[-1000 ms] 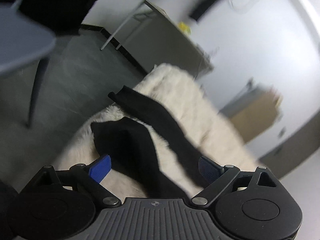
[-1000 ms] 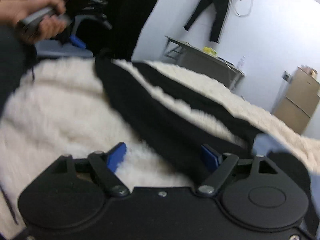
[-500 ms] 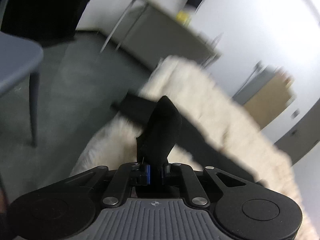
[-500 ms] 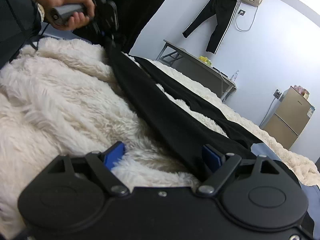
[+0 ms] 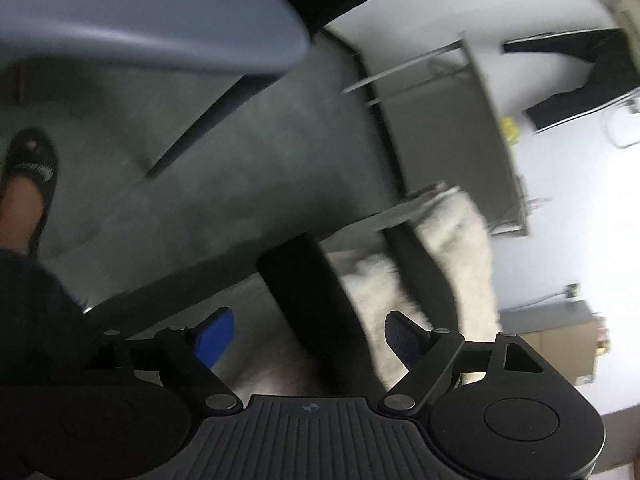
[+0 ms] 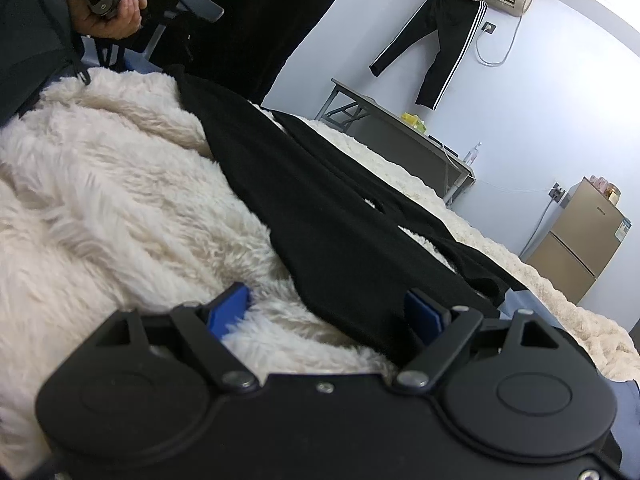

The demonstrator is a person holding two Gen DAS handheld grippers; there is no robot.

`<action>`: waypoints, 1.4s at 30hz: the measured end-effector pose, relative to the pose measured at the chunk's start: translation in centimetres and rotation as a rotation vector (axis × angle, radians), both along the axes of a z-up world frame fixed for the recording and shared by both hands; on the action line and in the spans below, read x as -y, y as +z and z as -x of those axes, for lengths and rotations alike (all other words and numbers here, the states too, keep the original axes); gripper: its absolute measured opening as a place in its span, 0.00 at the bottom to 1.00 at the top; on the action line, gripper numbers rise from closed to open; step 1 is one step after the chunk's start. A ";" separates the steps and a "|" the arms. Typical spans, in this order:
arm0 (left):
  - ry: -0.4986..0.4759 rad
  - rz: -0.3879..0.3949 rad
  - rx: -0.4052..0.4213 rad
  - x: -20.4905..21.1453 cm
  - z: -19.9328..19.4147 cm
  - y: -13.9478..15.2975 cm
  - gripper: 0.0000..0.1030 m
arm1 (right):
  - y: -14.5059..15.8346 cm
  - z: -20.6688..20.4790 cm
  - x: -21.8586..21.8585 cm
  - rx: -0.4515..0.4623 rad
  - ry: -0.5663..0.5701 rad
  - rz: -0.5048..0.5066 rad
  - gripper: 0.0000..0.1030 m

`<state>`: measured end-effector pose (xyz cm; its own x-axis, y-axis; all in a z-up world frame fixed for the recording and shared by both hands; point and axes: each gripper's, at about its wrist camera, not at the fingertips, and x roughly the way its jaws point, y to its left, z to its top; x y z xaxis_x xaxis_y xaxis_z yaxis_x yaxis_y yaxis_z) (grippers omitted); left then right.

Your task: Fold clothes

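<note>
Both claws stood wide over the blanket (image 6: 120,184). My left claw (image 5: 308,336) was opening, the trousers' (image 6: 320,216) leg end lying loose between its pads, untouched. My right claw (image 6: 332,312) gaped, black cloth against its right pad, unpinched.

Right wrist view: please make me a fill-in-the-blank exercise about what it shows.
1. The black garment lies on a fluffy ____ blanket.
2. Striped black trousers hang under the ____ on the wall.
3. The right gripper has its jaws ____.
4. The gold-coloured ____ stands in the far corner, by the wall.

Missing words: white; air conditioner; open; fridge
</note>
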<state>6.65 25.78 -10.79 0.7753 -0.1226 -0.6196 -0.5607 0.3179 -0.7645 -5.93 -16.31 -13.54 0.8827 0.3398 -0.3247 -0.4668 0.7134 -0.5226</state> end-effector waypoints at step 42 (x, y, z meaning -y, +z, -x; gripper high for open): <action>0.119 0.269 0.058 -3.1 0.2 -4.0 0.02 | 0.1 0.1 0.0 0.001 0.001 0.011 0.82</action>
